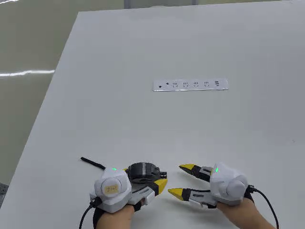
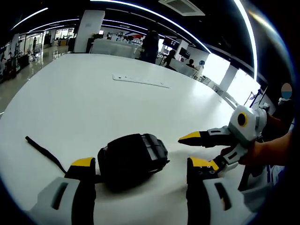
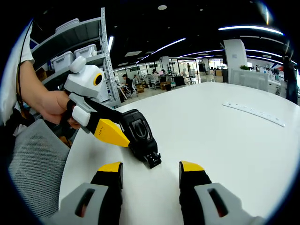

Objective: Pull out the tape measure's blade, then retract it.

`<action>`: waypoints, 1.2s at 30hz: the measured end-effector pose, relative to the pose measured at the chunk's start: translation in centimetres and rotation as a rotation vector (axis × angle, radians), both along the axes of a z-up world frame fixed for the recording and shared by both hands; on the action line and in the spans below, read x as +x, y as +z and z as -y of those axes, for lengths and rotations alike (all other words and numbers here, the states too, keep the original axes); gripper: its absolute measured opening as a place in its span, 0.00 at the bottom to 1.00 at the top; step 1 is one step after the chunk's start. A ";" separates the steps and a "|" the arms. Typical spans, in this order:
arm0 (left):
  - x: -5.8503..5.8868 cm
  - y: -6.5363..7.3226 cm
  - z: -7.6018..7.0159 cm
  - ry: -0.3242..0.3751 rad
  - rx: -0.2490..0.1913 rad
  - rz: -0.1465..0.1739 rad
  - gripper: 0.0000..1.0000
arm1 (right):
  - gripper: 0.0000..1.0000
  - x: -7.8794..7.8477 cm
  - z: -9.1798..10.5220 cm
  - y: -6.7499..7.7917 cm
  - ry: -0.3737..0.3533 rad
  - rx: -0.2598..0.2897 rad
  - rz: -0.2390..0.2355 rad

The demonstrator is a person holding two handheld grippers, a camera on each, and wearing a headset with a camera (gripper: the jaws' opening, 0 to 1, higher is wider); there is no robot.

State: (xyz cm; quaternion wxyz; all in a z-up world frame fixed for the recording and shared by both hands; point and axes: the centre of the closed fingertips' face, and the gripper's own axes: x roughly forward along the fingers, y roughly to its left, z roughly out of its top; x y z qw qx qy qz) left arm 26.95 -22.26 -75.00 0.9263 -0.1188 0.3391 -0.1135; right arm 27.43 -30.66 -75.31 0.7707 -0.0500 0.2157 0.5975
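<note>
On the white desk (image 1: 143, 57) the left tool (image 1: 144, 176) is wide open, its jaws straddling the tape (image 1: 143, 170) with a gap on one side. Whether the other jaw touches the case I cannot tell. The right tool (image 1: 181, 180) is also spread and holds nothing, its tips just beside the tape's mouth. In the head view the left tool covers part of the case. The tape is black and ribbed, near the desk's front edge, its thin strap (image 1: 93, 162) trailing left.
</note>
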 end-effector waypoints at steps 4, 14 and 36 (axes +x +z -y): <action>-0.2 0.2 -0.4 -0.018 0.007 0.011 0.79 | 0.50 -0.1 0.4 0.4 -0.022 0.011 -0.005; -1.5 0.4 -0.9 -0.079 0.011 0.023 0.78 | 0.53 -0.8 1.6 0.5 -0.048 -0.001 -0.012; -4.2 1.3 -2.3 -0.169 0.011 0.060 0.81 | 0.60 -1.6 4.8 1.6 -0.156 0.000 -0.016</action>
